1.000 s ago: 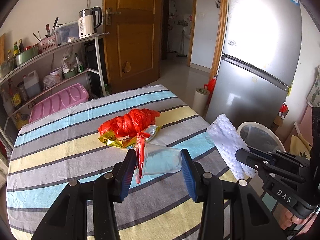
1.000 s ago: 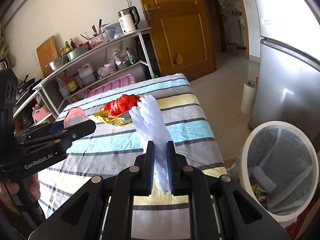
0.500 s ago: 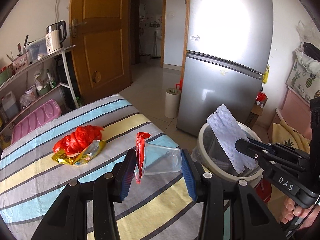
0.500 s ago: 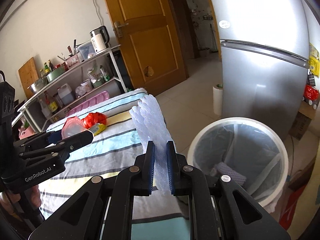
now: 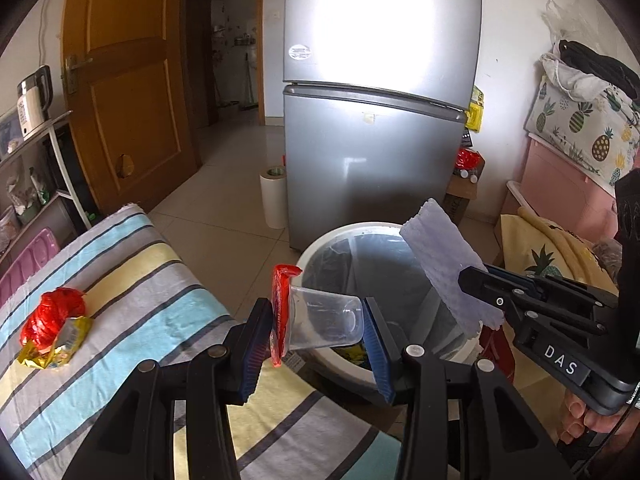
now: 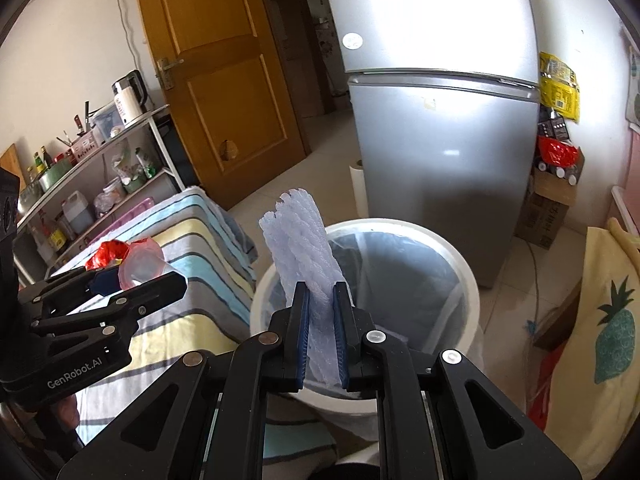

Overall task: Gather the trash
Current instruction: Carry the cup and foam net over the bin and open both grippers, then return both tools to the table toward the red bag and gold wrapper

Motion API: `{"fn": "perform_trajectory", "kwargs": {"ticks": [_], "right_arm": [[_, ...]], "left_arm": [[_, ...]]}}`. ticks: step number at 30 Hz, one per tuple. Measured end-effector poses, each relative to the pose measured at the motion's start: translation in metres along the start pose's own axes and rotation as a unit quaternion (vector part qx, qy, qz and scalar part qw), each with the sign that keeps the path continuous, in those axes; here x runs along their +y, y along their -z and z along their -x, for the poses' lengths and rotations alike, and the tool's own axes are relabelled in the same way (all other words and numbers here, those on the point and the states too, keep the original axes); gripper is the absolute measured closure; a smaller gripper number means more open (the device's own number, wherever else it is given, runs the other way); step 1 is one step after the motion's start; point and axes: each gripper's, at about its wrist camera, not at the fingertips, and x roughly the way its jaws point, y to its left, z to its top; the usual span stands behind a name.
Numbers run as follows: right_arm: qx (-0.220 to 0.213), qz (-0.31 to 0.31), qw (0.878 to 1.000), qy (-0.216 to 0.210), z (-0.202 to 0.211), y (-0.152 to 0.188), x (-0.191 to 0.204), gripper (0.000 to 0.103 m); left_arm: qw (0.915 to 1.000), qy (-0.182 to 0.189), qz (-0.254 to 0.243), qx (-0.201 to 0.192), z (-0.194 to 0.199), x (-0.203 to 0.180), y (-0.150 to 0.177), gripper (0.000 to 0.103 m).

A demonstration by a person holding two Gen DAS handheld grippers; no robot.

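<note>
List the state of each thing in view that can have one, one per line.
left gripper: fingers shut on the clear cup, near the bin's rim
clear cup: on its side, red lid peeled back
right gripper: fingers shut on the foam net
foam net: upright, over the bin
bin: open, lined
door: open
fridge: closed

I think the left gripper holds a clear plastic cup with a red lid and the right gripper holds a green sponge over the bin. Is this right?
Not quite. The right wrist view shows the right gripper holding white foam netting, not a green sponge. The rest stands: the left gripper holds the clear cup with a red lid, near the bin.
</note>
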Motion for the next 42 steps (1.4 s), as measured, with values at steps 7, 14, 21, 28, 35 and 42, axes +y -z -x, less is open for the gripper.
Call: {"fn": "perform_trajectory", "kwargs": {"ticks": [7,14,21,28,35,42], "right_arm": [[0.029,0.004,0.998,0.047,-0.019,0.004,-0.023,0.091],[0.049,0.009,0.996,0.080,-0.037,0.009,-0.035,0.091],[0.062,0.006,0.994,0.086,-0.044,0.010,-0.039,0.079],[0.056,0.009,0.995,0.082,-0.039,0.010,-0.033,0.067],[0.049,0.011,0.996,0.079,-0.031,0.009,-0.024,0.067],[0.032,0.014,0.997,0.070,-0.020,0.005,-0.010,0.067]], "left_arm": [[0.9996,0.010,-0.012,0.025,-0.033,-0.022,-0.002,0.057],[0.9987,0.013,-0.005,0.049,-0.058,-0.026,-0.005,0.057],[0.9984,0.011,-0.004,0.055,-0.063,-0.024,-0.003,0.053],[0.9986,0.012,-0.004,0.051,-0.057,-0.022,-0.003,0.048],[0.9991,0.008,0.003,0.041,-0.043,-0.016,-0.004,0.048],[0.9995,-0.006,0.012,0.029,-0.022,-0.004,-0.003,0.048]]}}
